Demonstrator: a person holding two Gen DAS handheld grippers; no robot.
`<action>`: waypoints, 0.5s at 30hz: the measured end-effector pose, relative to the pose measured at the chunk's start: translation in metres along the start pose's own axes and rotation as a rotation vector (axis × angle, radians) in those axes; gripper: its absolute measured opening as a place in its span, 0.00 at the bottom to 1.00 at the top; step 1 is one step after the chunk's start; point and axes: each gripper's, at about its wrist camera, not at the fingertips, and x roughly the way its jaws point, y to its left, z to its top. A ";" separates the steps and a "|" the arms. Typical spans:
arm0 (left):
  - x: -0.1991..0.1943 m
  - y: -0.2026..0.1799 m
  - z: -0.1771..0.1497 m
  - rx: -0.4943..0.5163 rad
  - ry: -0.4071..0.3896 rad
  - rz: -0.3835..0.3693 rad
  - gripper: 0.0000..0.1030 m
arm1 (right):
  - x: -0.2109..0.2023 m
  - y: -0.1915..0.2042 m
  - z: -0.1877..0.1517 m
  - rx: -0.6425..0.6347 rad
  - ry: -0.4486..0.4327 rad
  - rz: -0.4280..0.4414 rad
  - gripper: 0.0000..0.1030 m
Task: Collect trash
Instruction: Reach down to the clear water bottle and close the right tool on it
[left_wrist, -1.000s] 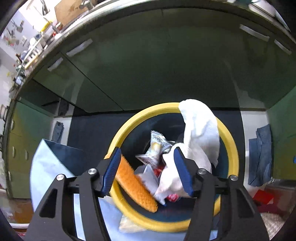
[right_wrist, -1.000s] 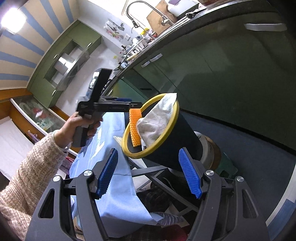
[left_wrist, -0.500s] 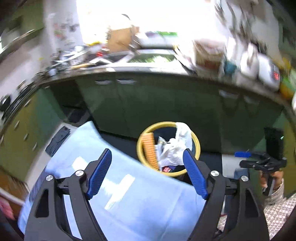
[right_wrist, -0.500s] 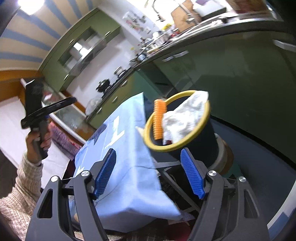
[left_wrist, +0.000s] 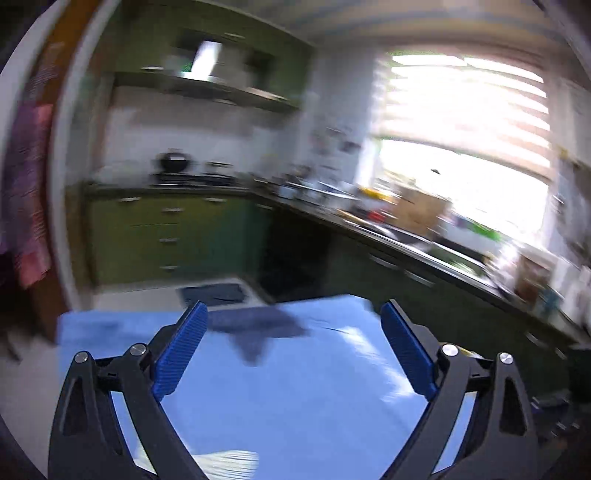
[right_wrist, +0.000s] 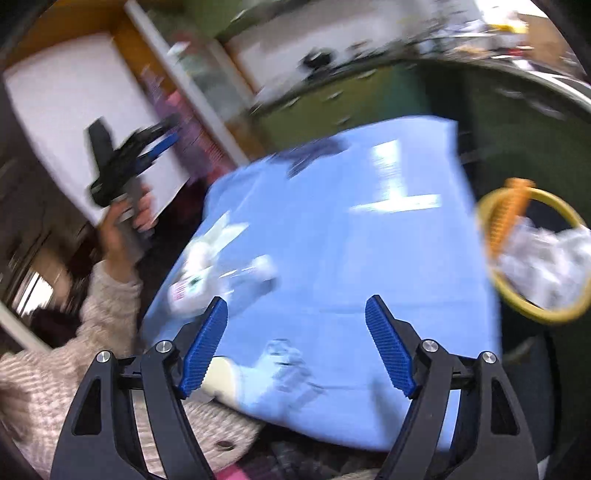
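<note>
In the right wrist view, the yellow-rimmed dark bin (right_wrist: 532, 314) stands off the right edge of the blue-clothed table (right_wrist: 369, 258). An orange ribbed piece (right_wrist: 506, 218) and white crumpled paper (right_wrist: 546, 258) fill it. A white crumpled wrapper (right_wrist: 203, 273), a small white scrap (right_wrist: 266, 267) and a clear crumpled piece (right_wrist: 288, 365) lie on the cloth. My right gripper (right_wrist: 295, 301) hovers over the near cloth, its jaws opening with nothing between them. A hand holds my left gripper (right_wrist: 166, 138) high at the left. In the blurred left wrist view that gripper (left_wrist: 293, 306) is opening wide and empty above the table (left_wrist: 314, 406).
A dark cloth-like item (right_wrist: 310, 151) lies near the table's far edge (left_wrist: 258, 328). Green kitchen cabinets and a cluttered counter (left_wrist: 406, 236) run behind the table below a bright window. A person's knitted sleeve (right_wrist: 74, 369) fills the lower left of the right wrist view.
The left gripper has pulled back from the bin, leaving the orange piece and white paper inside, and opened wider. Both grippers have swung from the bin toward the table.
</note>
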 end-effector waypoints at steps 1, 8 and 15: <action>0.002 0.016 -0.006 -0.022 -0.013 0.043 0.88 | 0.013 0.011 0.008 -0.034 0.034 0.000 0.74; 0.009 0.093 -0.036 -0.173 0.016 0.174 0.88 | 0.073 0.066 0.030 -0.297 0.206 -0.027 0.74; -0.010 0.108 -0.032 -0.220 -0.046 0.209 0.91 | 0.121 0.099 0.035 -0.588 0.373 -0.018 0.74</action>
